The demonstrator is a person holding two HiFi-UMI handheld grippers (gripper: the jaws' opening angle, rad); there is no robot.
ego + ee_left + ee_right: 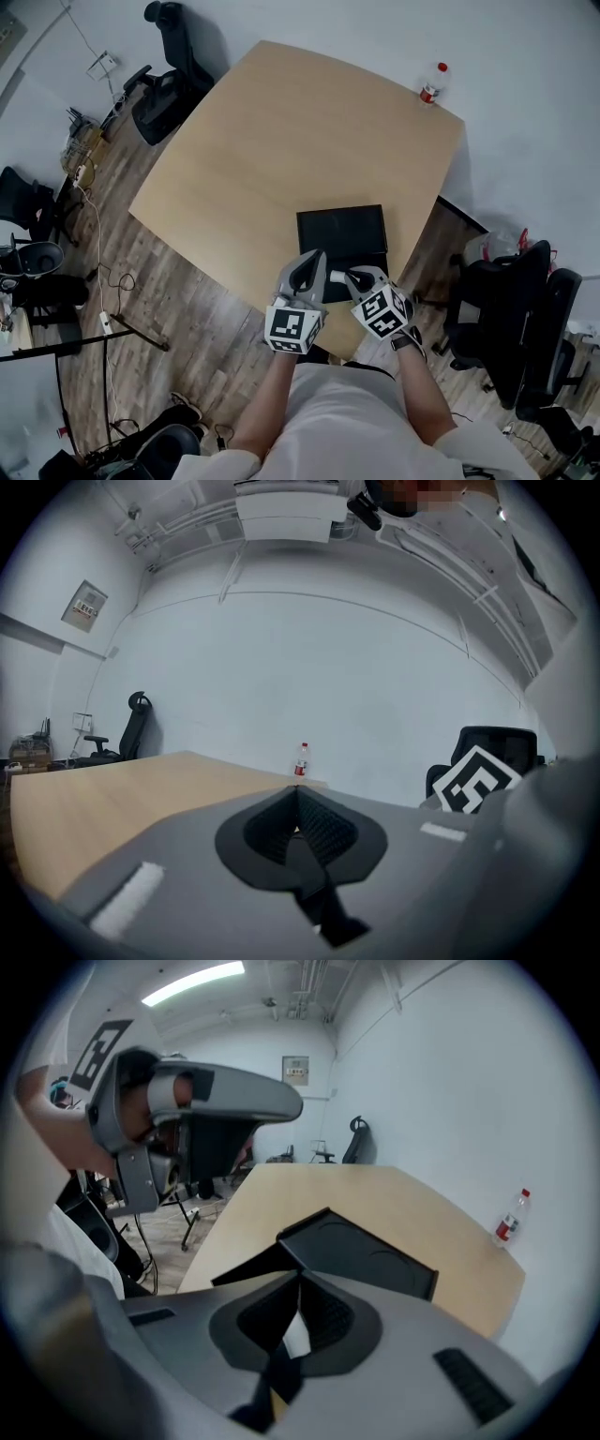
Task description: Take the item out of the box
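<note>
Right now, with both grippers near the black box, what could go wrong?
The flat black box lies near the edge of the light wooden table; a pull toward the person might drag it off. The left gripper and the right gripper both have their jaws together, so they may only push the box. They are close together and might collide.

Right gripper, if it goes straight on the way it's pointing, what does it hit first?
Probably the box: the right gripper, shut, points down at the box's near edge. How far off it is, is hard to judge.
</note>
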